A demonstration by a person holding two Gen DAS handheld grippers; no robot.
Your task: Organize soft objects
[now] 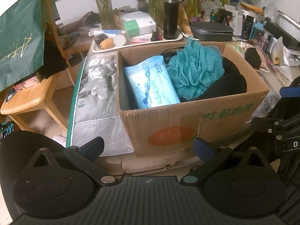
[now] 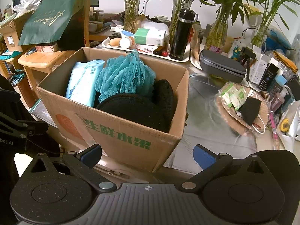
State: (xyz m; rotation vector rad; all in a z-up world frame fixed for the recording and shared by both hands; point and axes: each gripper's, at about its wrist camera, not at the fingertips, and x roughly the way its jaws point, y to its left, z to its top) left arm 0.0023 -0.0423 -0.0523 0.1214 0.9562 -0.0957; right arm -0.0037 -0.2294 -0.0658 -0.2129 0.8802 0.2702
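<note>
Both the left gripper [image 1: 149, 146] and right gripper [image 2: 147, 155] are hanging wide and empty before the cardboard box [image 2: 120, 131]. Inside it are sitting the wipes pack [image 1: 150, 82], teal loofah [image 1: 195, 69] and black knit [image 2: 142, 106]. Piled high, the loofah is likely risking a tumble if nudged.

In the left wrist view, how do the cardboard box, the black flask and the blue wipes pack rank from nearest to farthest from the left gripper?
From the left gripper:
1. Cardboard box, directly ahead, front wall closest.
2. Blue wipes pack, inside the box, left side.
3. Black flask, upright on the tray behind the box.
</note>
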